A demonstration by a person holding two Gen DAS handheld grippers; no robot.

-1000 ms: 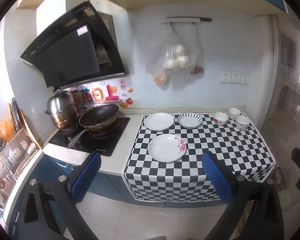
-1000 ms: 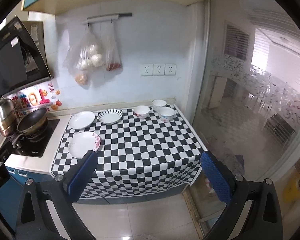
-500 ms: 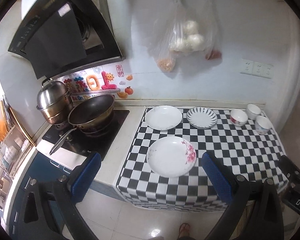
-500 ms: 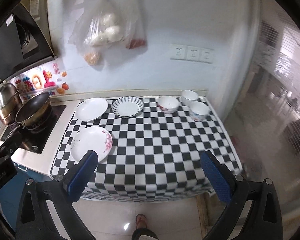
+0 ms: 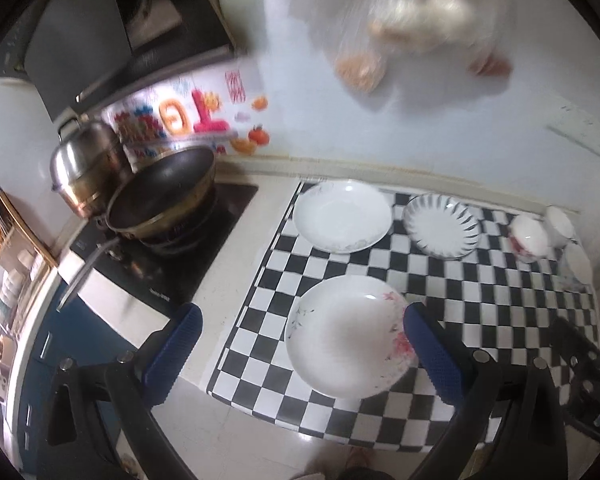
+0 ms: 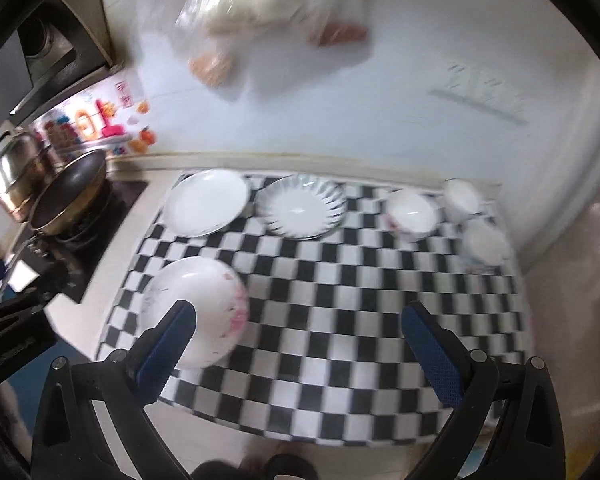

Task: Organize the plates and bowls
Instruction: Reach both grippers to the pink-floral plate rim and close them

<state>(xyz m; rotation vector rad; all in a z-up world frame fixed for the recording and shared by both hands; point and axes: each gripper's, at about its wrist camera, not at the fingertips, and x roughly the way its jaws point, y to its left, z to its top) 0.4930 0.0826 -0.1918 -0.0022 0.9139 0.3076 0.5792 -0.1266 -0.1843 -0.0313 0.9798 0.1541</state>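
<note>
A white plate with pink flowers [image 5: 346, 336] [image 6: 196, 308] lies near the front of the checkered cloth [image 5: 480, 300] [image 6: 340, 300]. Behind it lie a plain white plate [image 5: 342, 216] [image 6: 206, 202] and a striped-rim plate [image 5: 442, 226] [image 6: 302, 210]. Three small bowls [image 5: 530, 238] [image 6: 412, 210] stand at the back right. My left gripper [image 5: 300, 344] is open and empty, above the counter's front edge by the flowered plate. My right gripper [image 6: 300, 344] is open and empty above the cloth's front.
A black wok [image 5: 162, 196] [image 6: 68, 192] and a steel pot [image 5: 86, 164] [image 6: 16, 166] sit on the stove at left. Plastic bags of food [image 5: 416, 16] [image 6: 260, 4] hang on the wall. A dish rack [image 5: 4, 280] is at far left.
Both grippers have moved forward and down toward the counter; the plates and bowls look larger. Both stay open and empty. Nothing on the cloth has moved.
</note>
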